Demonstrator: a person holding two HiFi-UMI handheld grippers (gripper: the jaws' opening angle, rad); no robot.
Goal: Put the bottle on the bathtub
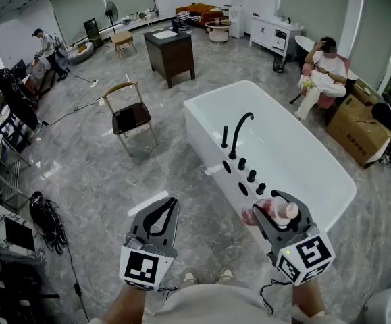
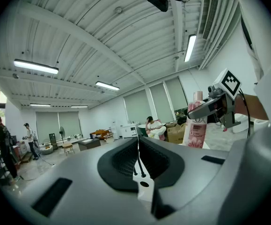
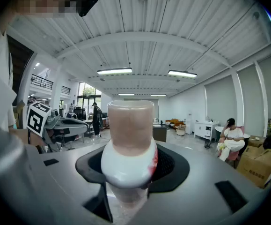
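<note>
A white and pink bottle (image 1: 273, 211) with a pinkish cap is held in my right gripper (image 1: 281, 216), just over the near end of the white bathtub (image 1: 209, 106). In the right gripper view the bottle (image 3: 128, 146) fills the middle, its cap toward the camera, with the jaws shut on its body. My left gripper (image 1: 160, 216) is to the left, over the grey floor, shut and empty. In the left gripper view the bottle (image 2: 195, 124) and the right gripper (image 2: 218, 108) show at the right. A black faucet (image 1: 238, 131) and several black knobs stand on the tub's near rim.
A wooden chair (image 1: 131, 115) stands left of the tub. A dark cabinet (image 1: 170, 54) is behind it. A seated person (image 1: 322, 74) and cardboard boxes (image 1: 358, 128) are at the right. More people stand at the far left (image 1: 6, 93). Cables (image 1: 46, 218) lie on the floor.
</note>
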